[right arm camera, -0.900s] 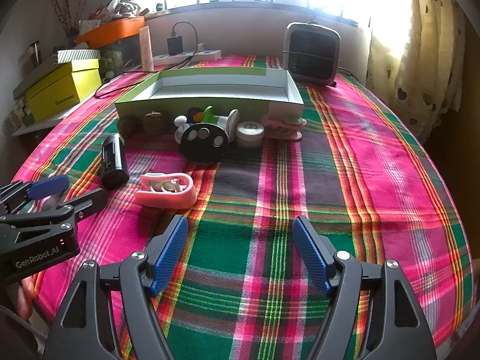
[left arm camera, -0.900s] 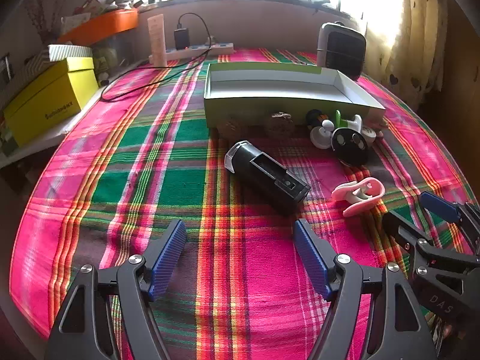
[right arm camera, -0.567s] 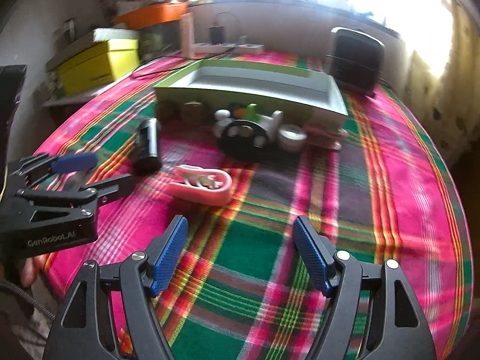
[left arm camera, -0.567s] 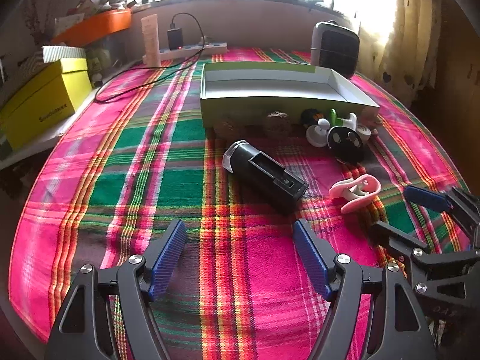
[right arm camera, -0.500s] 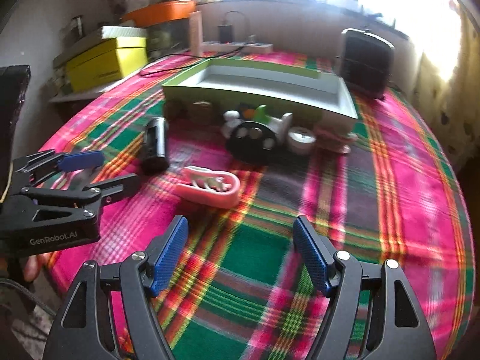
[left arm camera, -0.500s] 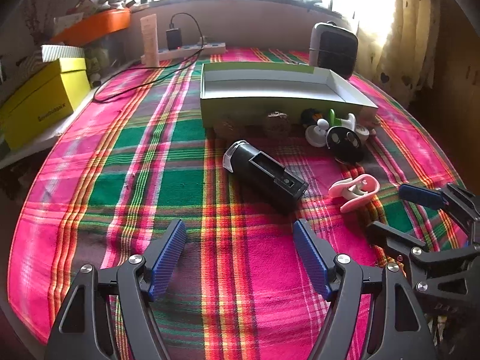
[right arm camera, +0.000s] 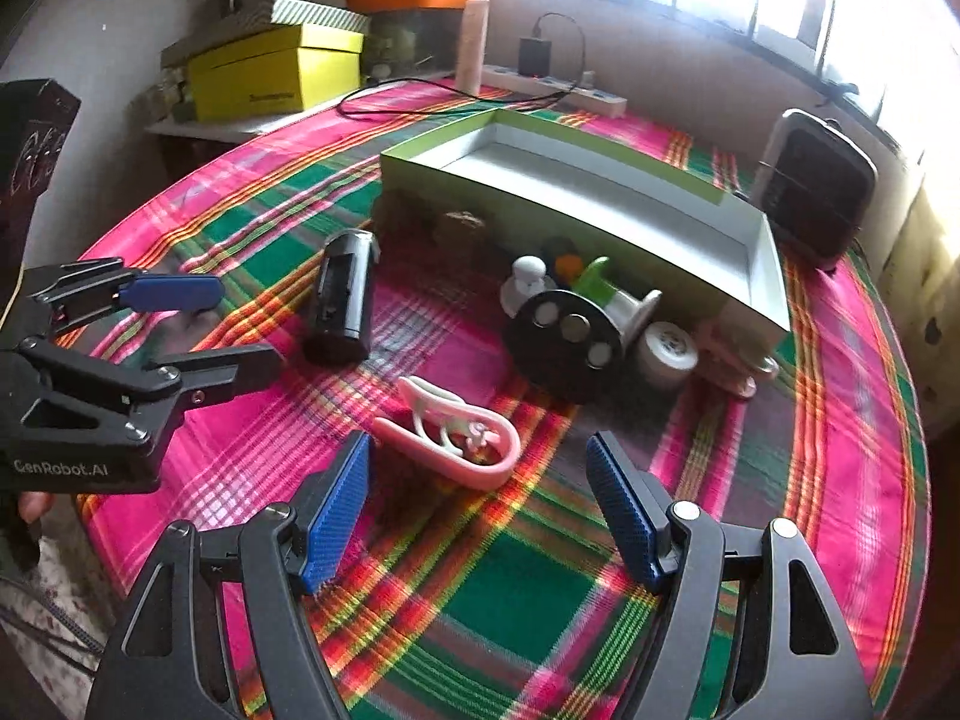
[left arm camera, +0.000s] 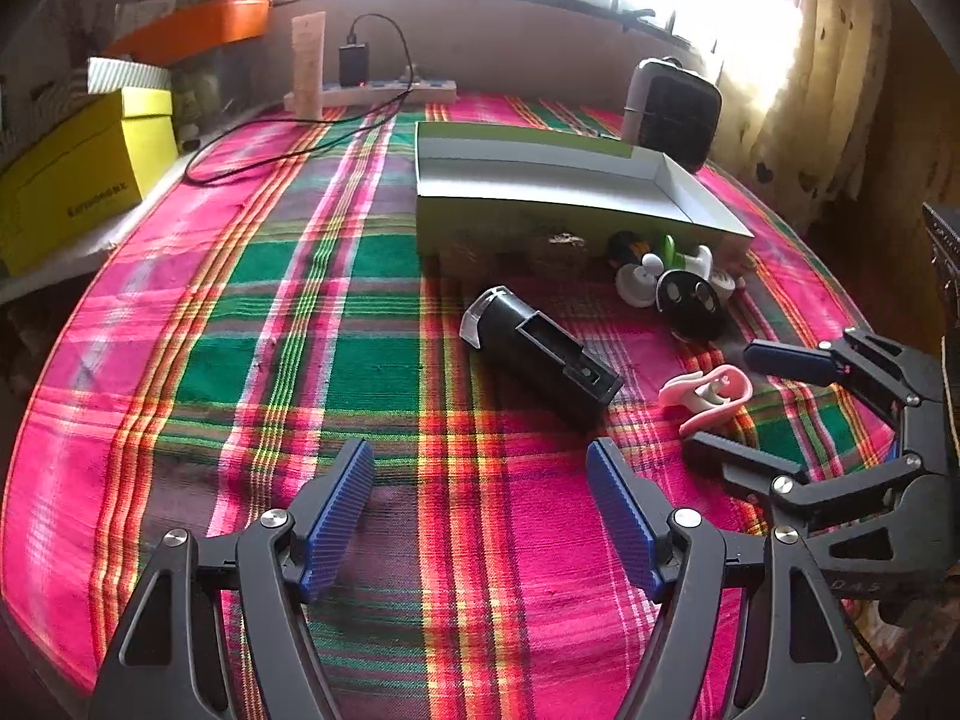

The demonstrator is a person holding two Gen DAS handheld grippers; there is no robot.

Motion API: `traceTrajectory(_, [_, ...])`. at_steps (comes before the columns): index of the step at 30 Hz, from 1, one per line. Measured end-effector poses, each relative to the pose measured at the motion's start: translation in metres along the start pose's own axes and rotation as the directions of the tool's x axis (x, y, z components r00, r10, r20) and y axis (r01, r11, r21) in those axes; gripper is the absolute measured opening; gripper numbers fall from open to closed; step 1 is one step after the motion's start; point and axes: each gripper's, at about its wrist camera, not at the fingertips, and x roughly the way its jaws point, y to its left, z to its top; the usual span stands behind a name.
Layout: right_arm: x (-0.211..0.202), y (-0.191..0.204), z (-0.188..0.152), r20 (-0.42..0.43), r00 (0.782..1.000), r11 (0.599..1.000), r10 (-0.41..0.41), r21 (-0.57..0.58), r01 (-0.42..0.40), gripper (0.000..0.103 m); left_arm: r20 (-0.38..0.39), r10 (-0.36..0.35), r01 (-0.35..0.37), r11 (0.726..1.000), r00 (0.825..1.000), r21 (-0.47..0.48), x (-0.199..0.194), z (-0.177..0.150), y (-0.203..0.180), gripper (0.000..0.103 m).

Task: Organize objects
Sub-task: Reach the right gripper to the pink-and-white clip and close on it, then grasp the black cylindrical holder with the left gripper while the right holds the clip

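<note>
Two claws, left claw (left arm camera: 480, 516) and right claw (right arm camera: 480, 510) both released, one pink clip (right arm camera: 453, 441), one black cylinder (left arm camera: 540, 363), one tray (right arm camera: 600, 192).

left gripper (left arm camera: 480, 516): black frame, ribbed blue pads, silver screws | right gripper (right arm camera: 480, 510): same | white "GenRobot.AI" marking

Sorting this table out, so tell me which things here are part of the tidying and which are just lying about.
Part of the job:
- open box
- black torch
- pink clip
- black disc
- white roll

Just lying about:
- yellow box
- power strip
- heater
</note>
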Motion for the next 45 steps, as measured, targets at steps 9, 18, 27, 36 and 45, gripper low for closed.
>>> traceTrajectory(9, [0.0, -0.003, 0.002, 0.011, 0.999, 0.999, 0.036, 0.01, -0.036, 0.057, -0.012, -0.015, 0.015, 1.0, 1.0, -0.021, 0.001, 0.002, 0.003, 0.073])
traceTrajectory(18, [-0.002, 0.0, -0.002, 0.028, 0.998, 0.999, 0.048, 0.018, -0.049, 0.027, -0.028, -0.018, 0.017, 0.999, 0.999, -0.043, 0.001, 0.006, 0.006, 0.073])
traceTrajectory(27, [-0.007, -0.006, -0.008, 0.041, 0.999, 0.995, 0.022, 0.099, -0.026, 0.024, -0.044, -0.037, 0.034, 0.997, 0.998, -0.065, 0.003, 0.012, 0.008, 0.073])
traceTrajectory(36, [-0.021, -0.011, -0.025, 0.039, 0.995, 0.979, -0.093, 0.184, 0.084, 0.024, -0.059, -0.058, 0.054, 0.996, 0.997, -0.072, 0.01, 0.023, -0.001, 0.073])
traceTrajectory(45, [-0.018, -0.011, -0.026, 0.042, 0.995, 0.976, -0.09, 0.202, 0.08, 0.024, -0.077, -0.05, 0.043, 0.995, 0.996, -0.094, 0.023, 0.035, -0.009, 0.073])
